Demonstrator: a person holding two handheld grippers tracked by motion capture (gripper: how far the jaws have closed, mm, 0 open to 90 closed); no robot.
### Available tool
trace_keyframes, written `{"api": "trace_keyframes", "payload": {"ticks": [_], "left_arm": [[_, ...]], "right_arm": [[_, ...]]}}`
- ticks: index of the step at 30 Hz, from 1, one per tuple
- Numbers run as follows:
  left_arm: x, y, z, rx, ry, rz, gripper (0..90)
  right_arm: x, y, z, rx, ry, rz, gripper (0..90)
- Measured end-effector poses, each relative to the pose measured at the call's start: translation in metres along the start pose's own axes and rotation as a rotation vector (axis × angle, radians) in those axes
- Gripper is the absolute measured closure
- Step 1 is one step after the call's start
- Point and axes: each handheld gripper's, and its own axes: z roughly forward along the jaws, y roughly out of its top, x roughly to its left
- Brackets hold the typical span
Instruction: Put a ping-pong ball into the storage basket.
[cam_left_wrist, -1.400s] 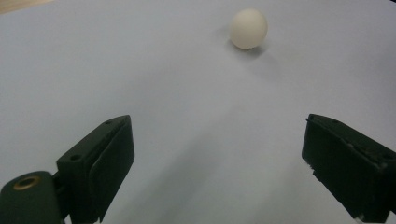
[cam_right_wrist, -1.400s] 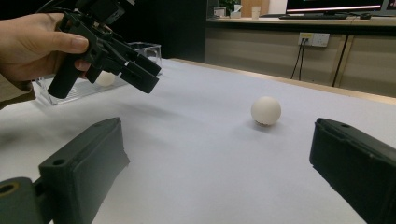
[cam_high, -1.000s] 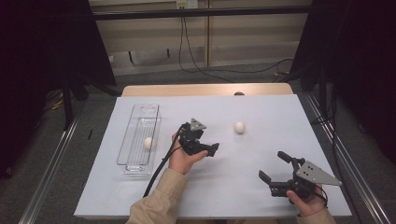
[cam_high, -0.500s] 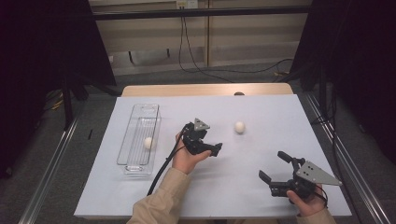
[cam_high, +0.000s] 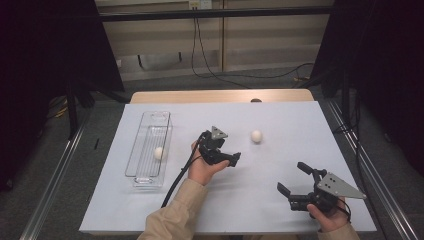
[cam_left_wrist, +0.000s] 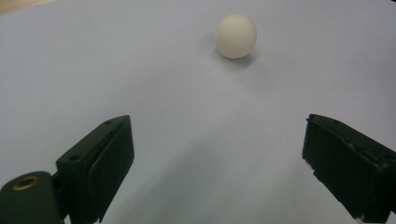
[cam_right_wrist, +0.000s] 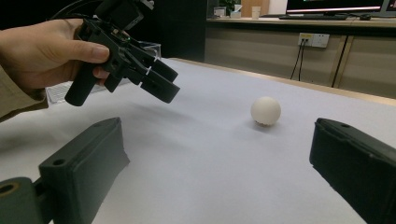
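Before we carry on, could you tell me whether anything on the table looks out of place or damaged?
Nothing stands out. One ball sits loose on the white sheet, another lies in the clear tray, and neither looks damaged. The tray stands straight, nothing spilled.

table (cam_high: 150, 220): white sheet over its top, bare wood strip along far edge | clear tray (cam_high: 149, 145): long, left part of table, one white ball (cam_high: 159, 153) lying inside | wall socket (cam_high: 196, 4): far wall, black cables (cam_high: 210, 75) trailing down to floor | monitor (cam_right_wrist: 336, 5): on far counter
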Motion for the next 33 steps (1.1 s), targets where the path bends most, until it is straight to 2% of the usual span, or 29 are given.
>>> {"api": "trace_keyframes", "payload": {"ticks": [33], "left_arm": [[-0.005,0.011,0.016,-0.010,-0.020,-0.019,8.5]], "right_arm": [[-0.001,0.000,0.000,-0.001,-0.007,0.004,2.8]]}}
